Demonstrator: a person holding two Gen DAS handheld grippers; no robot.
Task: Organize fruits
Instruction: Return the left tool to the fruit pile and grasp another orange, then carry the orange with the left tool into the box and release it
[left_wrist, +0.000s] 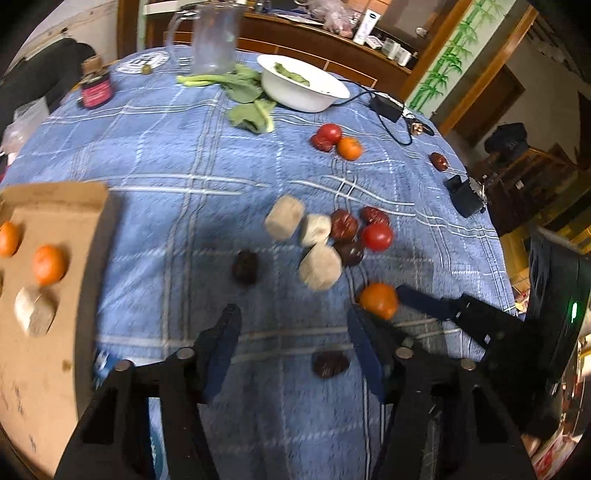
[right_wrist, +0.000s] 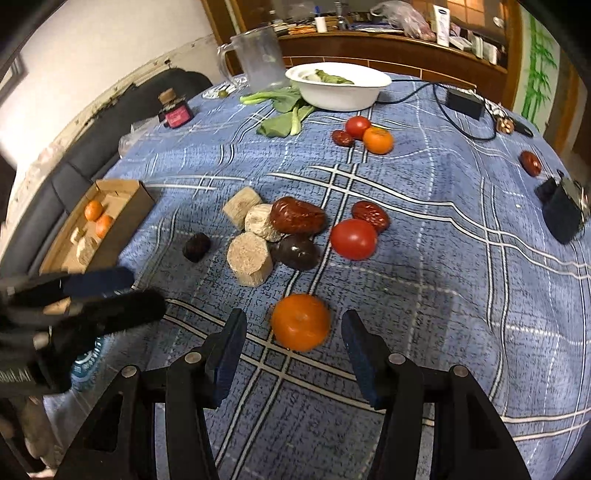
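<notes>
Right claw (right_wrist: 293, 341) stands spread around the orange (right_wrist: 301, 322) on the bench (right_wrist: 443, 258), fingers not touching it. Left claw (left_wrist: 293, 325) spread, empty, between the orange and the cardboard box (left_wrist: 55, 206).

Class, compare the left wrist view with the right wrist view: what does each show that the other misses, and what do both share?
Only the left wrist view shows the dark wrinkled date lying between the open left claw fingers.

Only the right wrist view shows the round orange mandarin sitting unobstructed between the open right claw fingers, untouched.

Both share the brown cardboard box holding two mandarins, the white round bowl, the clear plastic jug and the red round tomato on the blue checked tablecloth.
</notes>
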